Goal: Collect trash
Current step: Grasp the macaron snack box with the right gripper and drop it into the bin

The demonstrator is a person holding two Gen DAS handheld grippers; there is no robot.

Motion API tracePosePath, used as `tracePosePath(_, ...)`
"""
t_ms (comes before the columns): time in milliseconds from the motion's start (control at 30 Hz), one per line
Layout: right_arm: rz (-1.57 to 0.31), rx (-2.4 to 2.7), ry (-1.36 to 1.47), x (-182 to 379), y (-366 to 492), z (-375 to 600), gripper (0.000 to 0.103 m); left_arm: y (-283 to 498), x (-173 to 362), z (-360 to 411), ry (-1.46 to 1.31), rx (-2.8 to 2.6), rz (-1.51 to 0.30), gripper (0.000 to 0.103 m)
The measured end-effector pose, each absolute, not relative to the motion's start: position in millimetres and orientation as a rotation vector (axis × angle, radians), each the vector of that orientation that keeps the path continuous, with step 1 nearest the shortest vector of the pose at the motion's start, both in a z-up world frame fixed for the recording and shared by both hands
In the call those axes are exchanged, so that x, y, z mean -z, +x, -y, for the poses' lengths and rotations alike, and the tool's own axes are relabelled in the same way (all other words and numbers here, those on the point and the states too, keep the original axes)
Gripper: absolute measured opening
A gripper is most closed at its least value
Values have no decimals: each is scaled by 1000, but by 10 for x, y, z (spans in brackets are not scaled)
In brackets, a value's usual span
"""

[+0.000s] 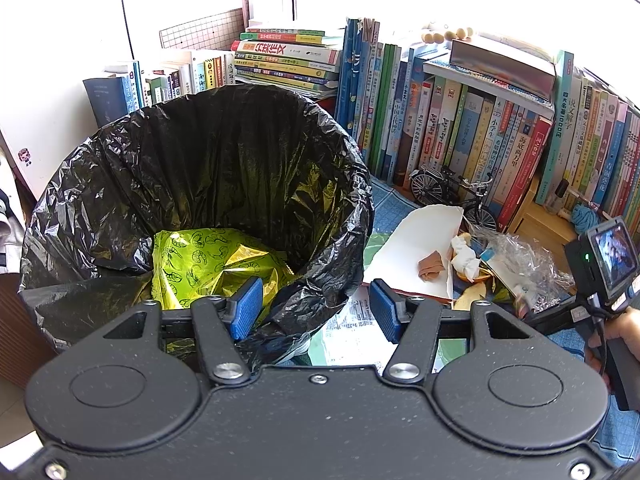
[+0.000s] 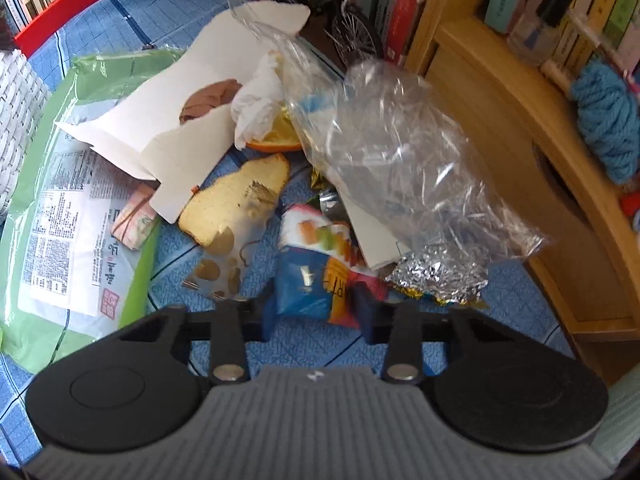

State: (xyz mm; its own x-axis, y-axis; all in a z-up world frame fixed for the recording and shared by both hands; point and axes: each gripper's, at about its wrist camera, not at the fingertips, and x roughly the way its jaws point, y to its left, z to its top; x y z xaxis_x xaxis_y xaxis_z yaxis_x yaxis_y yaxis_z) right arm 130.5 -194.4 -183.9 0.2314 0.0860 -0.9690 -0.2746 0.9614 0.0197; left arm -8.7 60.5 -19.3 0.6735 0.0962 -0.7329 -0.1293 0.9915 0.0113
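Right wrist view has the right gripper [image 2: 316, 314] pointing steeply down at the desk [image 2: 304, 344]. Its fingers [image 2: 269, 316] stand apart on either side of a blue snack wrapper [image 2: 308, 280]. The picture is blurred there, so whether the pads press on the wrapper cannot be told. Crumpled foil [image 2: 436, 276] lies at 2 o'clock from the wrapper, and a clear plastic bag [image 2: 400, 152] lies beyond it at 1 o'clock. A piece of peel [image 2: 236, 204] sits at 11 o'clock, with a white card box [image 2: 168, 132] and a crumpled tissue [image 2: 256, 104] farther out. A green printed bag [image 2: 60, 200] lies flat at 9 o'clock.

Left wrist view shows the left gripper [image 1: 316, 312] about half open and holding nothing, its fingers [image 1: 248, 306] straddling the rim of the bin's black liner [image 1: 220, 160]. A yellow-green wrapper [image 1: 200, 260] lies inside the bin. The pile of trash sits at 3 o'clock from the bin, and rows of books [image 1: 460, 128] stand behind it at 1 o'clock.
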Motion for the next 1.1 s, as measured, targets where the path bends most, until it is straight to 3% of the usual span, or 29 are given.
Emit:
tracePosePath(300, -1268, -364, -55, 1361, 1370, 1630, 11, -77, 195, -604, -37, -125, -821, 56)
tracePosePath(800, -889, -701, 95, -206, 1412, 1133, 10, -72, 193, -587, -35, -127, -821, 56)
tracePosePath(1100, -834, -896, 145, -586, 1287, 882, 11, -69, 195, -581, -32, -129, -821, 56)
